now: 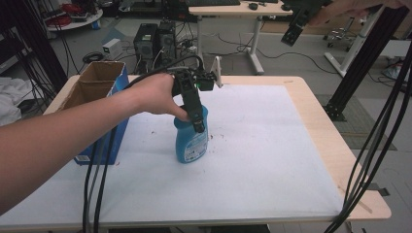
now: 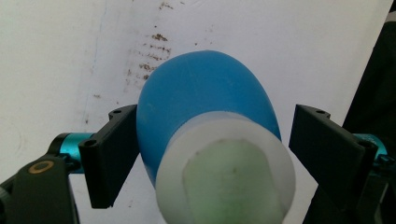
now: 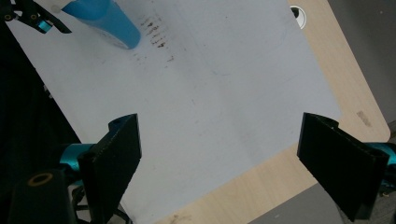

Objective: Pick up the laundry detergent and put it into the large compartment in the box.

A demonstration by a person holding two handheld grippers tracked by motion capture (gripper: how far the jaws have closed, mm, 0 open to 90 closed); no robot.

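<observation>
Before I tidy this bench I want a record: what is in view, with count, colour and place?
Bottle: one, blue with a white cap, upright on the sheet left of centre.
Cardboard box: one, brown inside with a blue side, open, at the table's left edge.
Sheet: one, white, covering most of the table, brown specks by the bottle.
Table: one, light wood.
Left gripper: one, black, jaws open either side of the bottle's cap; one touches the blue body, the other stands clear.
Right gripper: one, black, jaws open above the sheet.
Forearm: one, reaching in from the left.
</observation>
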